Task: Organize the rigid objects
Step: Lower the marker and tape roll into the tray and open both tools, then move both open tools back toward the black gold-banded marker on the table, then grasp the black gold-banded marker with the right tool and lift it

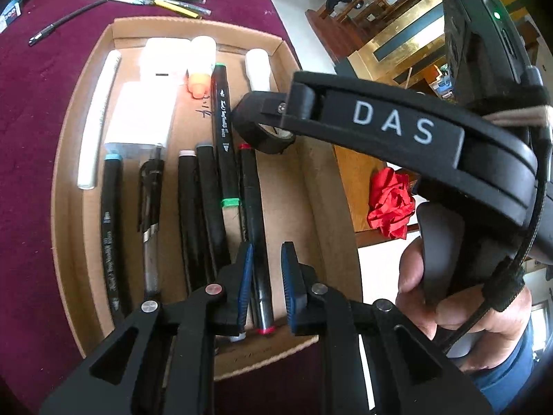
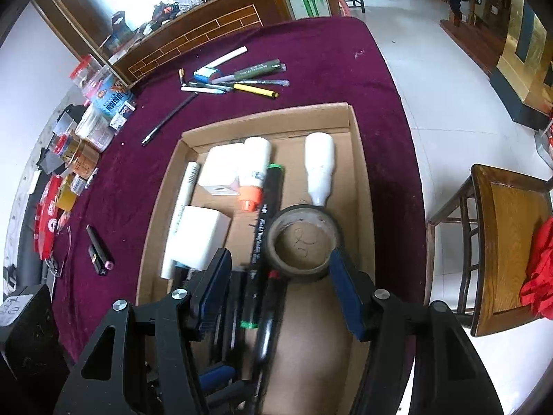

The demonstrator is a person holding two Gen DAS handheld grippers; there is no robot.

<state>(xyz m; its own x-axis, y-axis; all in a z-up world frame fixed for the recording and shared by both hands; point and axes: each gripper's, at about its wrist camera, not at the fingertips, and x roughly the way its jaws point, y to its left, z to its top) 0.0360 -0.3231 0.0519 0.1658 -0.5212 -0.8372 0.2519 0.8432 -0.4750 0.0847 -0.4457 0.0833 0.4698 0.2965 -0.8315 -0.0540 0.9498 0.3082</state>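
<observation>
1. A maroon cloth covers the bench (image 2: 311, 55) in a tiled room, with a wooden chair (image 2: 511, 242) at three o'clock in the right wrist view.
2. A shallow cardboard tray (image 2: 363, 207) sits on the cloth. It already holds white chargers, a glue bottle with an orange cap (image 2: 250, 180), a white bottle (image 2: 319, 169), a white tube and a row of black markers laid lengthwise.
3. The right hand-held gripper (image 2: 280, 290) is clamped on a dark roll of tape (image 2: 300, 242), its jaws standing wide around the roll. The roll hangs over the tray's bare right side, just beside the green-banded marker (image 2: 264, 238) at its nine o'clock. Whether it touches the floor of the tray I cannot tell.
4. The left hand-held gripper (image 1: 266, 283) shows its pads slightly apart, with a red-tipped black marker (image 1: 255, 235) lying between them. The pads do not seem to press on it, so I judge it as good as closed and empty.
5. The step in hand looks like placing the tape in the free space at the tray's right.
6. The next move calls for lowering the roll flat, clear of the markers, then releasing it.
7. Loose pens (image 2: 242, 79) at twelve o'clock and a pink-tipped marker (image 2: 100, 256) at nine o'clock remain outside the tray, so the sorting is partway done.
</observation>
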